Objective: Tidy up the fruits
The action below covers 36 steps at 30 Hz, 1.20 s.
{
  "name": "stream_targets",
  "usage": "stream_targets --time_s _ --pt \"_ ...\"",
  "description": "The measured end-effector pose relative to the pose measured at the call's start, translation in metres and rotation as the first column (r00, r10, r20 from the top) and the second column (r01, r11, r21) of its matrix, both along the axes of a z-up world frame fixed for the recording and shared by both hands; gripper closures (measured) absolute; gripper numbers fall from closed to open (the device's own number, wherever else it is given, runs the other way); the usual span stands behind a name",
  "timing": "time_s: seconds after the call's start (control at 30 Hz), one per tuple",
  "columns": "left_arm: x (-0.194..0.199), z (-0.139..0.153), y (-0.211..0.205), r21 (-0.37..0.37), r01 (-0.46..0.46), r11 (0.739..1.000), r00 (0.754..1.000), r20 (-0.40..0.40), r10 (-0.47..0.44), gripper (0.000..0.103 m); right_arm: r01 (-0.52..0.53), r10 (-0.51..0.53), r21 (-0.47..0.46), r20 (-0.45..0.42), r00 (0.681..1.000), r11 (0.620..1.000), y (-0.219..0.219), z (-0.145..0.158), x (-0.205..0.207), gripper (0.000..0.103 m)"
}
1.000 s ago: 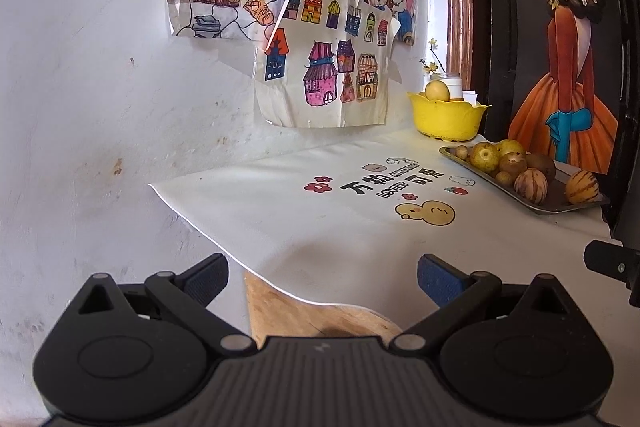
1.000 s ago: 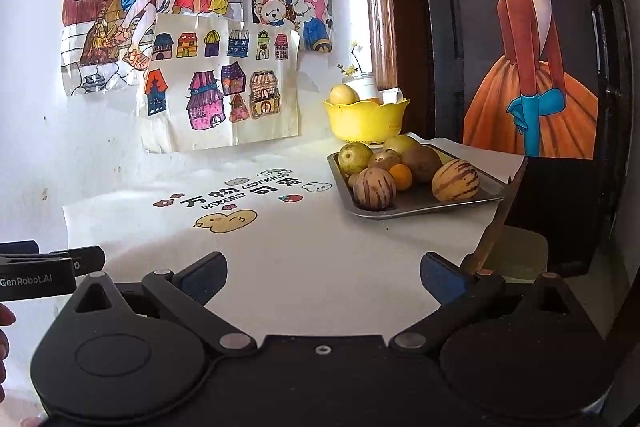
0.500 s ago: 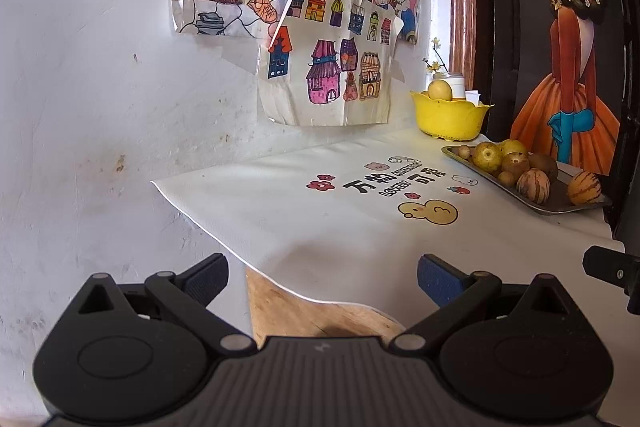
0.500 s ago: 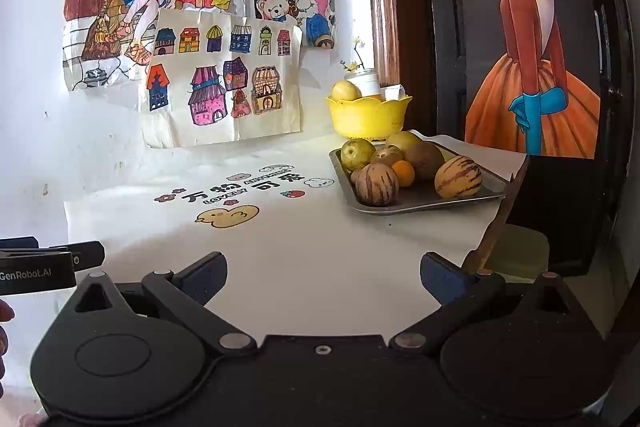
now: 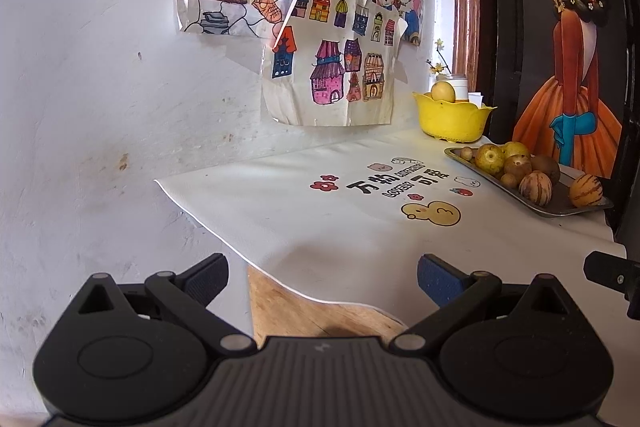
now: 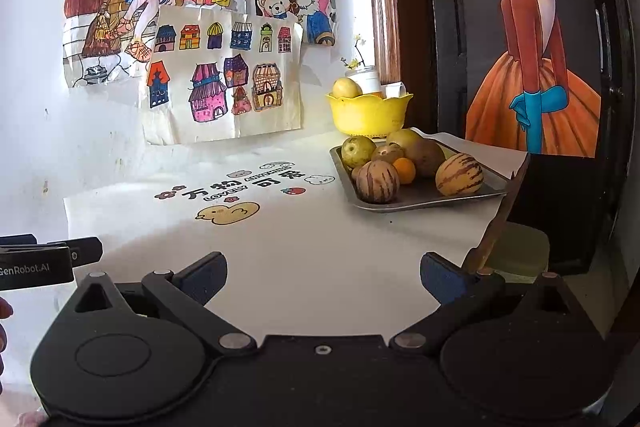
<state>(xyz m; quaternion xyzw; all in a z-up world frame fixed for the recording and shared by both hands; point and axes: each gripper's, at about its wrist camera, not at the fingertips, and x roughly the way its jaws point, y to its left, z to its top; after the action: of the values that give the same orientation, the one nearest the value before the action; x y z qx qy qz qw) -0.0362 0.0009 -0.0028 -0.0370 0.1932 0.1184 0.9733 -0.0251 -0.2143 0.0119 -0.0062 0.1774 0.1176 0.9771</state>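
Note:
A metal tray (image 6: 424, 191) at the table's far right holds several fruits: two striped melons (image 6: 459, 174), a green-yellow fruit (image 6: 357, 151), a small orange (image 6: 404, 170), brown ones. It also shows in the left wrist view (image 5: 558, 206). A yellow bowl (image 6: 368, 113) behind the tray holds one yellow fruit (image 6: 346, 87); the bowl shows in the left wrist view too (image 5: 452, 119). My left gripper (image 5: 322, 277) is open and empty over the table's near left corner. My right gripper (image 6: 322, 277) is open and empty over the white cloth, short of the tray.
A white printed cloth (image 6: 280, 247) covers the wooden table (image 5: 304, 311). Drawings (image 6: 208, 27) hang on the wall behind. A white jar (image 6: 366, 77) stands behind the bowl. A dark door with a painted girl (image 6: 532, 67) stands at the right. The left gripper's body (image 6: 36, 261) shows at the right view's left edge.
Both grippers have drifted slightly; the tray and bowl sit a little further right in each view. Both stay open and empty.

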Motion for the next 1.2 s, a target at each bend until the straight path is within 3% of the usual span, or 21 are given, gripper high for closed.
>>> stream_targets --time_s 1.07,1.2 --pt "-0.0025 0.0001 0.0010 -0.029 -0.002 1.000 1.000 -0.003 0.002 0.000 -0.001 0.001 -0.005 -0.002 1.000 1.000 0.0025 -0.0003 -0.0004 0.001" --pt "-0.0027 0.0011 -0.0022 -0.003 -0.023 1.000 1.000 -0.005 0.023 0.000 -0.003 0.003 -0.006 -0.002 1.000 1.000 0.0028 0.0000 -0.0003 0.000"
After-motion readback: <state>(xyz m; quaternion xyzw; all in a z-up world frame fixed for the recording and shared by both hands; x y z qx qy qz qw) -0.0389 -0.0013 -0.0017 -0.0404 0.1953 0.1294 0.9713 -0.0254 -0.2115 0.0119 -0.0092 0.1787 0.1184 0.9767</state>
